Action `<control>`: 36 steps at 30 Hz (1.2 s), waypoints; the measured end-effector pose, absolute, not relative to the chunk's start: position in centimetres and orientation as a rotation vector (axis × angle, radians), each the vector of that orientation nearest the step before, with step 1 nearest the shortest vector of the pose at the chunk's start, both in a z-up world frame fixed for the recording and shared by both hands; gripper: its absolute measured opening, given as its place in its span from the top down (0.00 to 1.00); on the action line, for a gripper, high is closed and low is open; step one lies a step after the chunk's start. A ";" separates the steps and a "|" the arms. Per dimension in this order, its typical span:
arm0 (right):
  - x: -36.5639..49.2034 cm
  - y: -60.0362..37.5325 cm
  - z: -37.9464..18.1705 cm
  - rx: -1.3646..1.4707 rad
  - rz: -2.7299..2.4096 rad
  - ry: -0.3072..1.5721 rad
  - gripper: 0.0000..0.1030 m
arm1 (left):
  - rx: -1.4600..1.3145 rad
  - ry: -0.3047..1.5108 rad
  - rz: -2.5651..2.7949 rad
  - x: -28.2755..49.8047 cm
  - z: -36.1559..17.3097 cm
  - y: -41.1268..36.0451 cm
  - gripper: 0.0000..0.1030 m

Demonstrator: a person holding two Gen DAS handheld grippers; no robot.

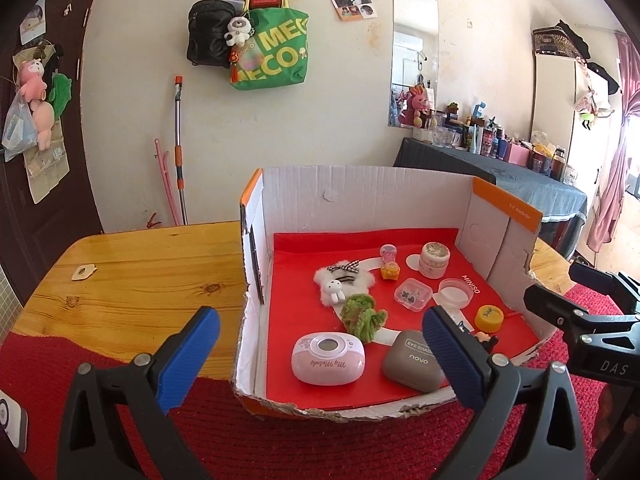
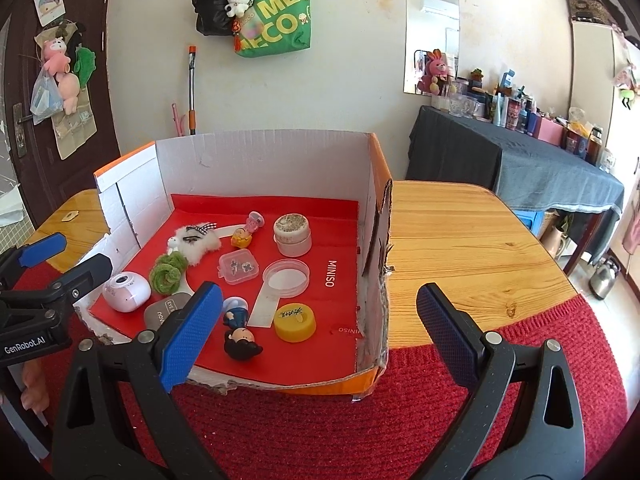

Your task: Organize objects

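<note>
Both tongs spread, empty: left tongs (image 1: 320,354), right tongs (image 2: 320,326) hover at the cardboard box (image 2: 264,156) on the table (image 2: 460,240). Trinkets all inside. I judge we're between picks; next needs choosing one, maybe the yellow cap (image 2: 295,322).

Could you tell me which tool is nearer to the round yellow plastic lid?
Right. The right tool hovers just before the round yellow plastic lid; the left tool hangs further left, by the pink case.

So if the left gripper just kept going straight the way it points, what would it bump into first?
Probably the pink My Melody case just inside the cardboard box, which lies between the open left gripper's fingers in its own view; depth is hard to judge.
</note>
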State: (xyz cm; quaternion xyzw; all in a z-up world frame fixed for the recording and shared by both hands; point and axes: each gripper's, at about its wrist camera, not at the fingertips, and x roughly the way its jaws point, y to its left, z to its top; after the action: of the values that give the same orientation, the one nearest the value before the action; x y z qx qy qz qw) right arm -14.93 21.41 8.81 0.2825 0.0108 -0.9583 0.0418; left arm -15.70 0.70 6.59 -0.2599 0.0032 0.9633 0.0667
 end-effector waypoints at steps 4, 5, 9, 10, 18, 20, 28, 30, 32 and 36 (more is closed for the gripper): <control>-13.6 21.7 9.6 0.883 -2.909 -0.004 0.04 | -0.793 0.004 2.880 -14.1 7.6 0.8 0.00; -13.1 21.8 9.6 0.896 -2.898 -0.018 0.04 | -0.804 0.006 2.876 -13.7 7.8 0.8 0.00; -11.4 21.8 9.5 0.943 -2.865 -0.038 0.04 | -0.881 0.004 2.854 -12.0 7.4 0.8 0.00; -11.0 21.7 9.3 0.962 -2.860 -0.028 0.04 | -0.914 0.002 2.848 -11.7 7.0 0.8 0.00; -9.7 20.9 6.2 1.161 -2.792 -0.024 0.04 | -1.147 -0.025 2.788 -10.2 3.5 1.4 0.00; -9.9 20.5 5.3 1.210 -2.791 0.002 0.04 | -1.189 -0.021 2.780 -10.2 2.7 1.6 0.00; -10.6 20.7 3.0 1.351 -2.802 0.051 0.04 | -1.337 -0.042 2.750 -10.9 -0.1 1.5 0.00; -10.7 20.9 2.8 1.361 -2.808 0.047 0.02 | -1.342 -0.012 2.769 -10.9 -0.1 1.7 0.00; -10.7 21.1 2.7 1.373 -2.814 0.034 0.00 | -1.362 0.000 2.777 -11.0 -0.2 1.8 0.00; -10.7 21.1 2.7 1.365 -2.824 0.036 0.00 | -1.364 -0.006 2.798 -11.0 -0.2 1.6 0.00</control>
State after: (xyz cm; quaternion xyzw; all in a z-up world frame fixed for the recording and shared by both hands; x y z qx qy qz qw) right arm -10.67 21.09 2.67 0.4352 0.0116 -0.9003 0.0026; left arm -11.01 1.64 -0.24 -0.4380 -0.0021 0.8988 0.0146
